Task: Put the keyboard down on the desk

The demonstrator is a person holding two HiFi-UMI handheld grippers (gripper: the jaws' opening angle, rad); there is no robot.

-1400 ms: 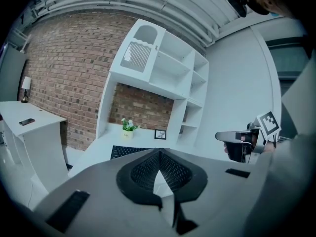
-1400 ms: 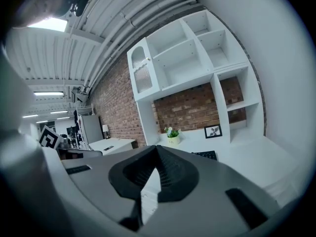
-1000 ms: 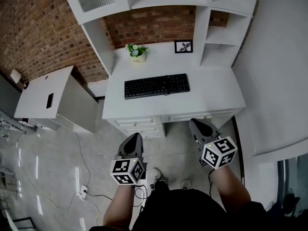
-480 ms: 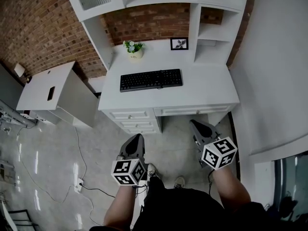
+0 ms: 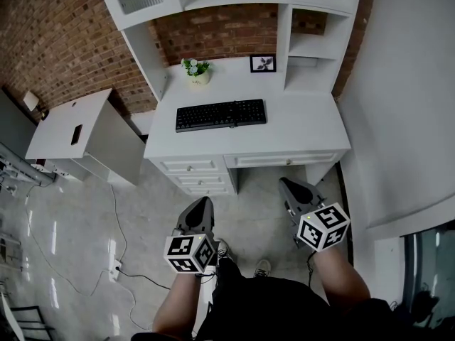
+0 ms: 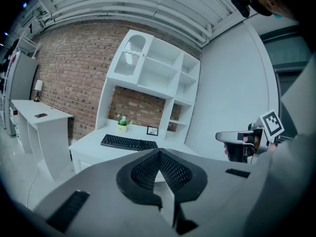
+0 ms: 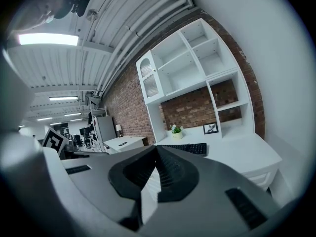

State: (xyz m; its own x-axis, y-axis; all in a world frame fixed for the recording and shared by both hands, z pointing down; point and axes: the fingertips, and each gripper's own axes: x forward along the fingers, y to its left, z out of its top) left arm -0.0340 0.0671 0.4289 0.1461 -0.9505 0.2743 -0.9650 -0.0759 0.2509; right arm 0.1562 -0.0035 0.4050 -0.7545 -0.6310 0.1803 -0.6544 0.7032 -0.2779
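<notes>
Already flat on far white desk (image 5: 306,130), long black keyboard (image 5: 220,115); near, grey left gripper (image 5: 201,203), right gripper (image 5: 288,185) both closed, empty

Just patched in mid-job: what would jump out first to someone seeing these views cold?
The black keyboard stands out first, lying flat on the white desk in front of a small potted plant and a framed picture, with a red brick wall behind. Nearer the camera, the left tongs and right tongs hang over the floor short of the desk, both shut and empty.
</notes>
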